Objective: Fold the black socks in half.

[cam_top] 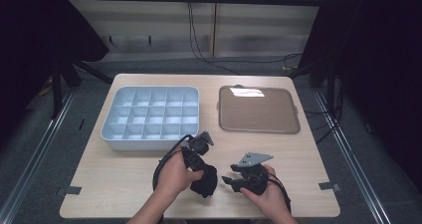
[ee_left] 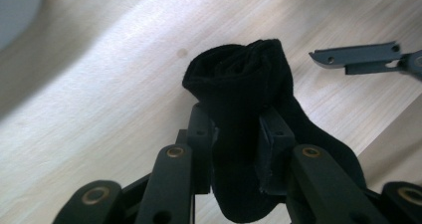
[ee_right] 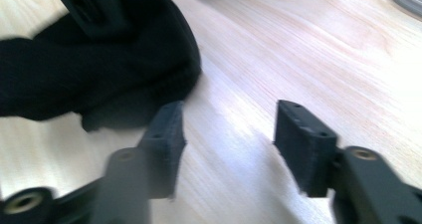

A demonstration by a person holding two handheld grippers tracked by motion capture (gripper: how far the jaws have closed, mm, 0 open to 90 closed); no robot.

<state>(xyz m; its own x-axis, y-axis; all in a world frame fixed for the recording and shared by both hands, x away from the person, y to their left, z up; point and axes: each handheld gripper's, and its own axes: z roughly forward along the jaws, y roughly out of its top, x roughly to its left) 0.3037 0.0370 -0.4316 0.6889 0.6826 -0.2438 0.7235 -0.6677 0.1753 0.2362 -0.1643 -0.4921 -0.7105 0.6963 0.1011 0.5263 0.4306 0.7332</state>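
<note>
The left gripper (cam_top: 208, 178) grasps a black sock (ee_left: 244, 99), its jaws clenched on the bundled fabric at mid-length. The sock hangs just over the near part of the desk (cam_top: 124, 179), between the two hands, with its rolled end protruding beyond the jaws in the left gripper view. The right gripper (ee_right: 226, 134) stands just beside the sock, jaws released and holding nothing.

Step in hand, as judged: securing the sock for placement into the compartment tray (cam_top: 112, 134).

Recommended procedure:
- Keep the left jaws clenched on the thick, doubled part of the fabric; a thin single layer is likely to slip.
- Bring the right jaws onto the loose hanging portion, closing on the cloth and not on the opposite jaws.
- Lift clear of the desk before moving toward the tray.

Materials and shapes: the sock is soft, matte knit, folded into an irregular roll. The desk has a pale wood-grain surface. The tray is light grey plastic, divided into a grid of square cells. A brown rounded-rectangular lid (cam_top: 259, 109) lies to its right.
</note>
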